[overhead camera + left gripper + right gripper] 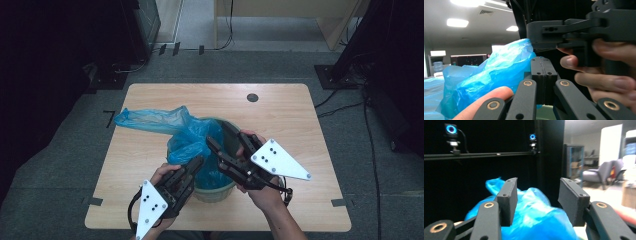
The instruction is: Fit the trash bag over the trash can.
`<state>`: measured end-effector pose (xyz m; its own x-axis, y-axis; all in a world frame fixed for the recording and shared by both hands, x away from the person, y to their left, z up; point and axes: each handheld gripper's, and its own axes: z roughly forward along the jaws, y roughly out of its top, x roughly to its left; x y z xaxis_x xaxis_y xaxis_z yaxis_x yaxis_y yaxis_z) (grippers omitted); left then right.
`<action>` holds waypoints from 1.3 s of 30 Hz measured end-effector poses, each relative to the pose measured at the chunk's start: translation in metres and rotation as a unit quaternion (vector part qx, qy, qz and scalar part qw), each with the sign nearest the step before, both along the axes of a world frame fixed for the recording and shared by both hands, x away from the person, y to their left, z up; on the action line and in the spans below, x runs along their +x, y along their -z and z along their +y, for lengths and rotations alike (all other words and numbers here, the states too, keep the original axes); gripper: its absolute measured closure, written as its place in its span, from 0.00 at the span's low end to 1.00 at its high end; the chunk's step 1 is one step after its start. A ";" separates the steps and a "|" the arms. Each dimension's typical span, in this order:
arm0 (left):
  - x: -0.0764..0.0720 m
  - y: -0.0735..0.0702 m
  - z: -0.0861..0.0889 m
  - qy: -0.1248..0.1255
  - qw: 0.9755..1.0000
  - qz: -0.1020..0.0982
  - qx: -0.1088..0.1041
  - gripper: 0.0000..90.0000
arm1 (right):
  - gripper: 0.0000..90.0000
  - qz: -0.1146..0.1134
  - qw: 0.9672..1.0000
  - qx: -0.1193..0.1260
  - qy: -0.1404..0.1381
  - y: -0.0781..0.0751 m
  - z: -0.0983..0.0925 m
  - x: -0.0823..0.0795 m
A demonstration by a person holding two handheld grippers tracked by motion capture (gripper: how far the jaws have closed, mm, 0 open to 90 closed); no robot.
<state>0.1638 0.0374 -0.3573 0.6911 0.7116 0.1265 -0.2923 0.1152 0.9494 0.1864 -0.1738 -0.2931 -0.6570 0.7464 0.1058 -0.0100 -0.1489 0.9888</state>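
Bag [175,131] draped over bin [216,192], between left tongs [196,164], right tongs [220,146]

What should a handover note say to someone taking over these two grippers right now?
Left gripper: shut, at the near rim of the green bin beside the blue bag; whether it pinches plastic is unclear.
Right gripper: open, above the bin mouth, holding nothing.
Bag: partly inside the bin, the rest trailing left across the table.
Done: bag started into the bin.
Left: spread the bag over the rim all round.
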 end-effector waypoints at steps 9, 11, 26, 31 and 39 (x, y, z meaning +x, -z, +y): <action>0.000 0.003 -0.005 -0.005 1.000 -0.010 0.016 1.00 | 0.68 0.058 0.995 0.007 -0.078 0.006 0.007 0.004; -0.001 0.003 -0.006 -0.004 1.000 -0.014 0.019 0.99 | 0.91 0.061 0.995 -0.004 -0.076 0.007 0.011 0.004; -0.004 0.006 0.027 0.004 1.000 -0.017 0.018 0.55 | 1.00 0.003 1.000 -0.029 0.001 0.012 -0.012 -0.004; 0.004 0.005 0.054 -0.036 0.999 0.005 -0.014 0.53 | 1.00 -0.008 1.000 -0.027 0.007 0.016 -0.028 -0.009; 0.027 -0.006 0.079 -0.090 0.987 0.086 -0.099 0.39 | 1.00 -0.031 0.999 -0.038 0.004 0.018 -0.036 -0.016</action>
<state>0.1904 0.1161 -0.3518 0.5502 0.8239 -0.1357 -0.1604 0.2638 0.9511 0.1703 -0.2102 -0.3113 -0.6551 0.7555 0.0070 -0.0730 -0.0725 0.9947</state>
